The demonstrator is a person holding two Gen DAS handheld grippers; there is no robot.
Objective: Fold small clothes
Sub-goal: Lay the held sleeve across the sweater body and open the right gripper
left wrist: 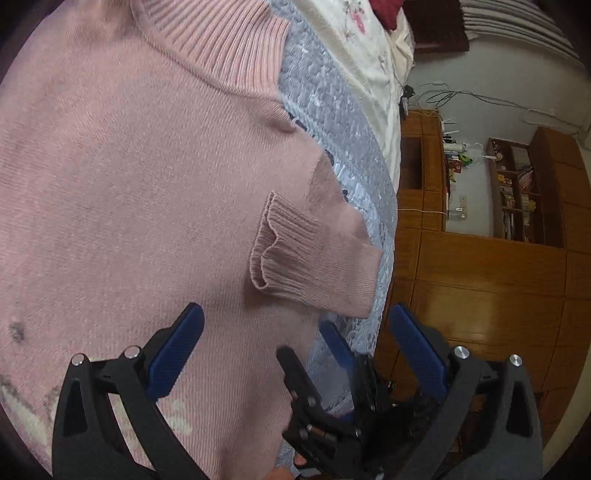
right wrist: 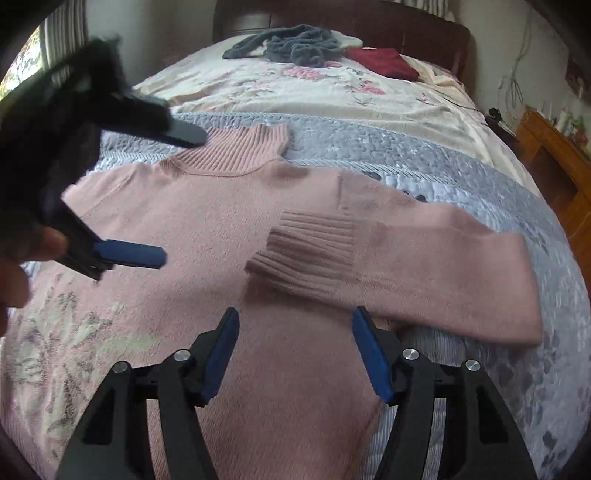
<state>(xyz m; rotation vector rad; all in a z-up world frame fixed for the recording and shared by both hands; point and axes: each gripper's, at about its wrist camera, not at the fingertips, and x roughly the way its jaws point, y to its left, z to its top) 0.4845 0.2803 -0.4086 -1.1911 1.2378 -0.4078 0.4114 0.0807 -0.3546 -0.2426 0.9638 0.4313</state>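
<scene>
Your right gripper (right wrist: 295,354) and left gripper (left wrist: 295,343) both gaped wide, empty. Sweater (right wrist: 221,229) looked soft, floppy, light; pinch the sleeve fold (right wrist: 517,288) at right of frame.

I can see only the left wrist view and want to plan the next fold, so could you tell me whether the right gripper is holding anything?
Observer: No, the right gripper is open and empty. It hovers over the sweater, just short of the folded-in cuff.
Operator: Thank you. Are other clothes waiting anywhere?
Observer: Yes, a grey garment lies bunched near the headboard.
Operator: And where does my left gripper sit from there?
Observer: The left gripper hangs open above the sweater's other shoulder side, gripping nothing.
</scene>
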